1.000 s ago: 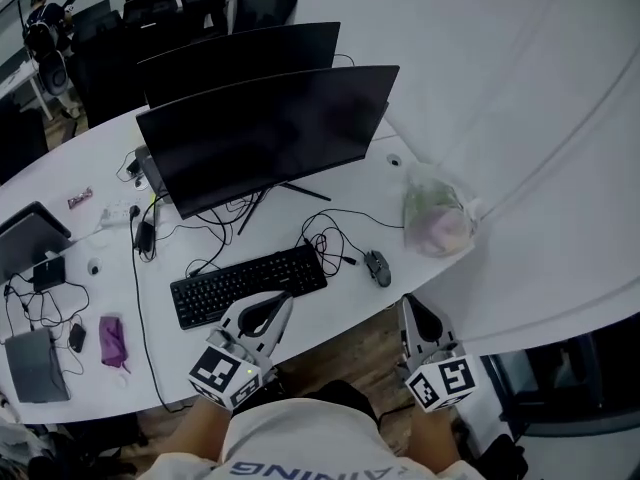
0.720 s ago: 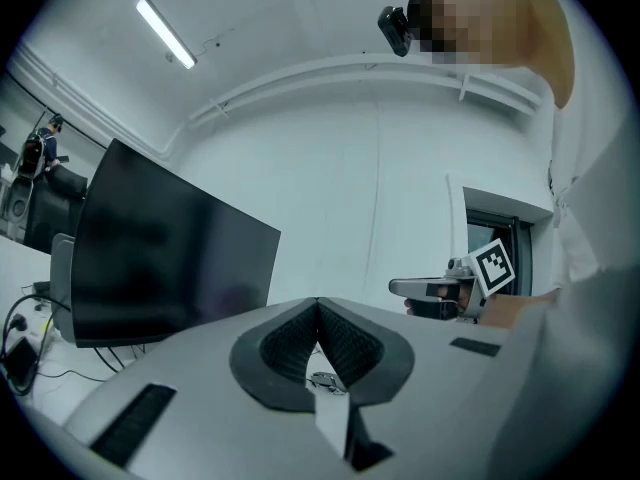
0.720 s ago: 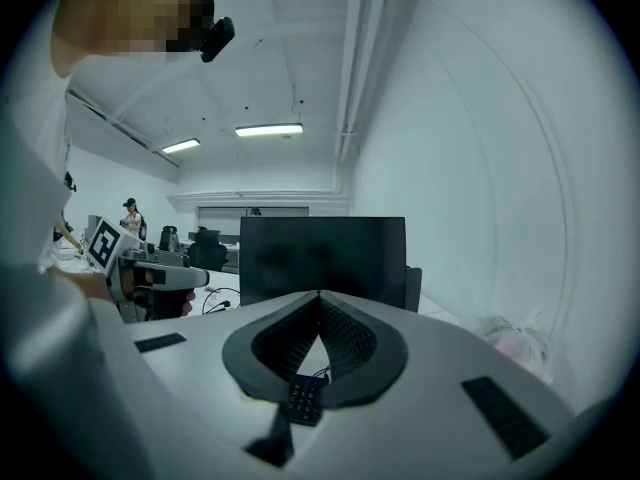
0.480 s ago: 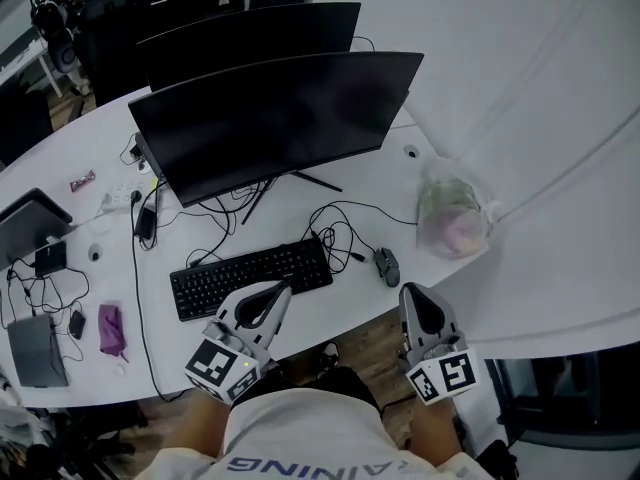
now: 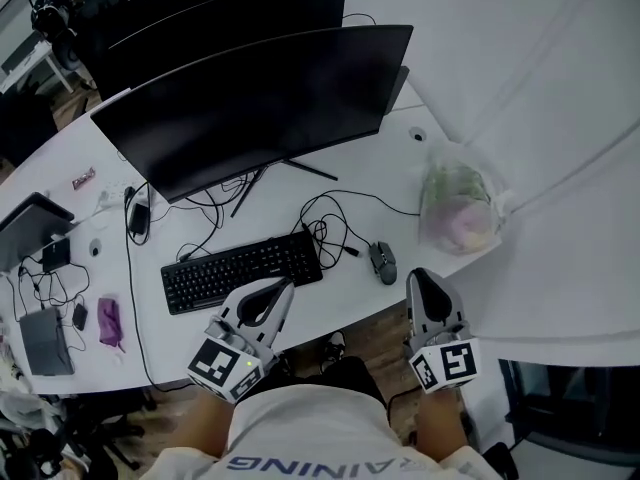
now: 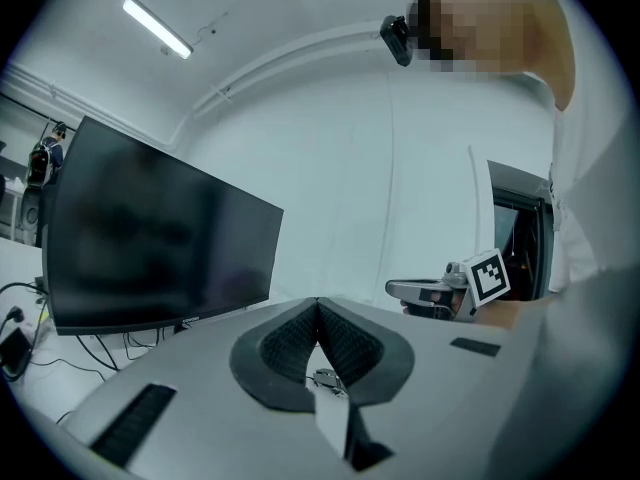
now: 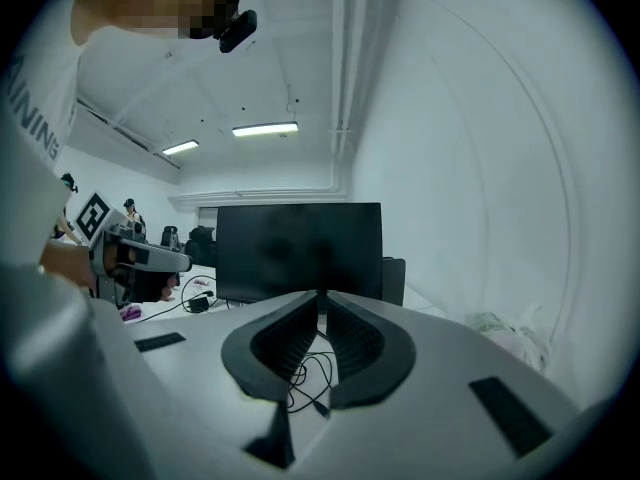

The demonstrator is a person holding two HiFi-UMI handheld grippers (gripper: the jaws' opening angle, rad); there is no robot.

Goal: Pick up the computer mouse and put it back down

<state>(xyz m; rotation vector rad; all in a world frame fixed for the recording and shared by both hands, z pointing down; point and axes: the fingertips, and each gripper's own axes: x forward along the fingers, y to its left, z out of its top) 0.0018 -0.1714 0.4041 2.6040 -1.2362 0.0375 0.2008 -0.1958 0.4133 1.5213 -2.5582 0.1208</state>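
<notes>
The dark computer mouse (image 5: 383, 262) lies on the white desk (image 5: 340, 298) to the right of the black keyboard (image 5: 240, 271), its cable looping behind it. My right gripper (image 5: 420, 272) hovers at the desk's near edge, just right of and nearer than the mouse, jaws shut and empty. In the right gripper view its tips (image 7: 322, 298) meet, with the loose cables (image 7: 305, 368) showing below them. My left gripper (image 5: 289, 285) is at the keyboard's near right corner, also shut and empty; its tips (image 6: 318, 303) meet in the left gripper view.
Two large dark monitors (image 5: 250, 98) stand behind the keyboard. A crumpled clear plastic bag (image 5: 458, 208) lies right of the mouse near the wall. A power strip, laptops and a purple pouch (image 5: 108, 321) sit at the desk's left. Wooden floor shows under the desk edge.
Both grippers have moved forward toward the desk edge. The right one has come closer to the mouse, the left one closer to the keyboard. Both stayed shut.
</notes>
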